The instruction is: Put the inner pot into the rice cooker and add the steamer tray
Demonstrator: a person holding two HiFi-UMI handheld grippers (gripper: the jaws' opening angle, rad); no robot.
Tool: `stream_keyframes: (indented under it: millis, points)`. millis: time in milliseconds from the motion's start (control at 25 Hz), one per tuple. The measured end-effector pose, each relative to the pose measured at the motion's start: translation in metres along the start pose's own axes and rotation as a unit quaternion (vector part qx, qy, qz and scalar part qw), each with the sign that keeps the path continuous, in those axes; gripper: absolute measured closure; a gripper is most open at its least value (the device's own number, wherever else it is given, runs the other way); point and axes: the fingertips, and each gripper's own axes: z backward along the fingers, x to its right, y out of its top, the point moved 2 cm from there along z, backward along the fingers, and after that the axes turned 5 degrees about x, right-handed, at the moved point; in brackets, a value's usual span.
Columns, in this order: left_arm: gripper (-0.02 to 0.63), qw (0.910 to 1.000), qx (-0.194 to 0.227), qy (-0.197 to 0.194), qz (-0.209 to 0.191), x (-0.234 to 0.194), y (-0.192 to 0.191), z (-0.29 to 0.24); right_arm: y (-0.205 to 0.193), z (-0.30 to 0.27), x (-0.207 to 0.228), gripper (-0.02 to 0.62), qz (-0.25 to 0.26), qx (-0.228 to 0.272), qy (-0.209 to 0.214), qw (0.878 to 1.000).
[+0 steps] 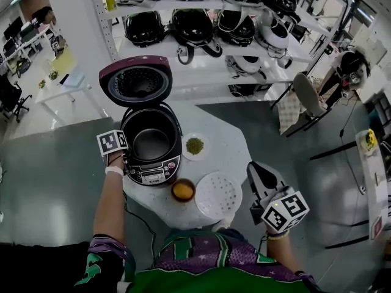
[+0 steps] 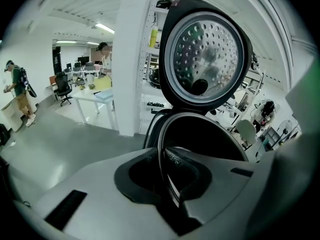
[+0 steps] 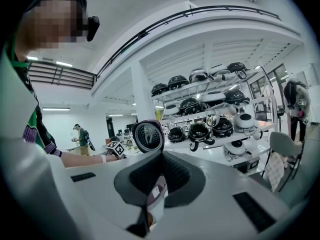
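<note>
The rice cooker (image 1: pixel 156 171) stands on a white table with its lid (image 1: pixel 135 81) raised. The dark inner pot (image 1: pixel 151 142) sits inside it. My left gripper (image 1: pixel 124 153) is at the cooker's left edge. In the left gripper view, my left gripper (image 2: pixel 167 164) is shut on the pot's thin rim (image 2: pixel 164 144), below the perforated lid (image 2: pixel 207 54). The white perforated steamer tray (image 1: pixel 218 194) lies flat at the table's near right. My right gripper (image 1: pixel 255 168) hovers just right of the tray, and the right gripper view shows it (image 3: pixel 161 171) shut and empty.
A small bowl with orange contents (image 1: pixel 182 190) sits between the cooker and the tray. A plate with green grains (image 1: pixel 195 146) lies right of the cooker. Shelves of several other rice cookers (image 1: pixel 201 23) stand behind the table (image 1: pixel 235 151). A chair (image 1: pixel 308 93) is at the far right.
</note>
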Motion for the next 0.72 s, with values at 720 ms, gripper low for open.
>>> stream_keyframes:
  millis: [720]
  points:
    - [0.506, 0.9995, -0.002, -0.032, -0.003, 0.007, -0.032, 0.038, -0.007, 0.046, -0.018, 0.589, -0.003, 0.000, -0.018, 1.000]
